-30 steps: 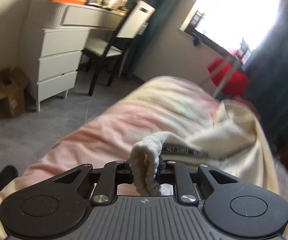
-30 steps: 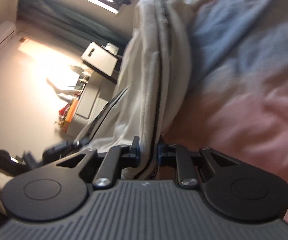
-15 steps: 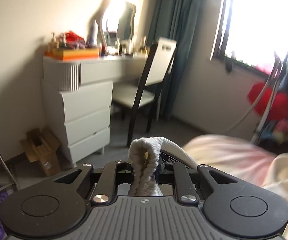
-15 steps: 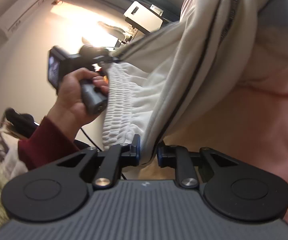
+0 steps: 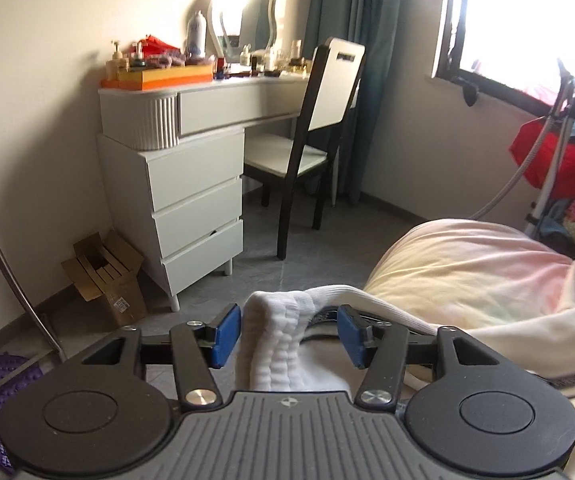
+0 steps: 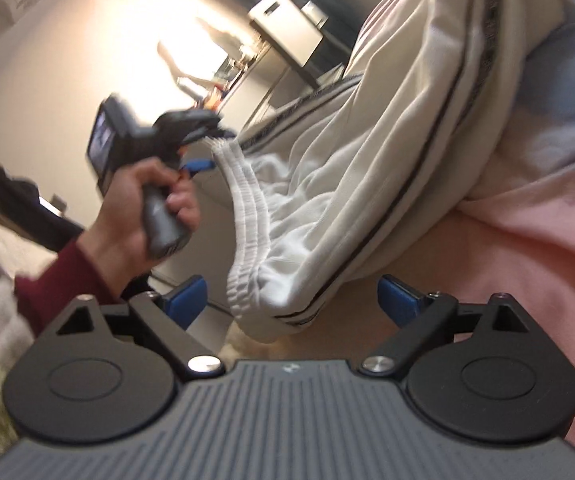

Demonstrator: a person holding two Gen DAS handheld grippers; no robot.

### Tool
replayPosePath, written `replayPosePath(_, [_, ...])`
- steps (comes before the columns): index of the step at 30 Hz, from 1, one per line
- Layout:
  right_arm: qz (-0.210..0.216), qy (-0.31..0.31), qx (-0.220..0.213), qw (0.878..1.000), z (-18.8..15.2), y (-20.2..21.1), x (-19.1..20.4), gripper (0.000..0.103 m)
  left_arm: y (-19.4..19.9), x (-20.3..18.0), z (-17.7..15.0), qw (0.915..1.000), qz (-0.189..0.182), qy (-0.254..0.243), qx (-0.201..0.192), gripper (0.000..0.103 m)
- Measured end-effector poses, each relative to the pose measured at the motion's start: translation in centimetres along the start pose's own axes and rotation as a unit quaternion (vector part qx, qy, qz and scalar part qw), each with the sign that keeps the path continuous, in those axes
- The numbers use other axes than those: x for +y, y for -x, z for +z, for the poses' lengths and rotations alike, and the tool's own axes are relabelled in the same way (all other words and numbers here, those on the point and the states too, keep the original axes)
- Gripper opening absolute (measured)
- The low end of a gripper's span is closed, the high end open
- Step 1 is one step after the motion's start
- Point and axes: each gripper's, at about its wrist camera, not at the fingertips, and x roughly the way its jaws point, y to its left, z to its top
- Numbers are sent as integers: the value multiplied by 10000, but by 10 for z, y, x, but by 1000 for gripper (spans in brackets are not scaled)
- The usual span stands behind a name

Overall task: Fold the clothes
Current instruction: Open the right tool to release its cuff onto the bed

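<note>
Cream track trousers with a dark side stripe (image 6: 367,152) lie on the bed, their ribbed white waistband (image 5: 283,344) at the near edge. My left gripper (image 5: 289,334) is open, blue pads apart, with the waistband lying loose between them. My right gripper (image 6: 293,300) is open too, with the other waistband corner (image 6: 247,280) between its spread pads. The left gripper also shows in the right wrist view (image 6: 195,140), held in a hand at the far waistband end.
The bed (image 5: 467,264) has a pink and yellow cover. A white dressing table with drawers (image 5: 191,184) and a black-and-white chair (image 5: 311,136) stand across the grey floor. A cardboard box (image 5: 103,276) sits by the wall. A red item (image 5: 551,160) hangs by the window.
Both grippers were shut on the waistband and have opened, letting it go. The left gripper has swung up from the bed toward the dressing table.
</note>
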Motion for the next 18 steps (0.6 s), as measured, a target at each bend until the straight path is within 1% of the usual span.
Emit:
replayPosePath(1, [-49,-26,-111,9999,3,15,-1,94,13,-2,-5,9999,-114,-7,-60,70])
replayPosePath(2, [-99,-52,-221,9997,6,30,-3,94,24,-6,-12,9996,-277,-9,-106,73])
replayPosePath(3, [-166,-56,-337,9993,10,46,-4,94,34,-11,-20,9988,-465,-8,-145,73])
replayPosePath(5, [-557,240,-637,9961,18,91,-5,94,48,-29,-37,9964,-827,-41,-156,73])
replayPosePath(8, [-1139,683,-1084,9852,31,159,-7,94,63,-65,-60,9908,-1333,-156,-147,73])
replayPosePath(10, [-1513,982,-1388,9737,40,203,-7,95,66,-98,-72,9863,-1624,-277,-123,73])
replayPosePath(13, [-1837,1554,-2070,9483,52,231,-8,94,66,-160,-82,9789,-1973,-540,-20,73])
replayPosePath(16, [-2033,1864,-2569,9262,60,239,-28,94,58,-232,-91,9715,-2176,-934,-95,73])
replayPosePath(17, [-2098,2136,-2705,9150,59,236,-38,93,53,-257,-93,9698,-2219,-1006,-114,73])
replayPosePath(18, [-2278,2336,-2728,9050,61,225,-50,93,46,-281,-95,9685,-2255,-1050,-115,73])
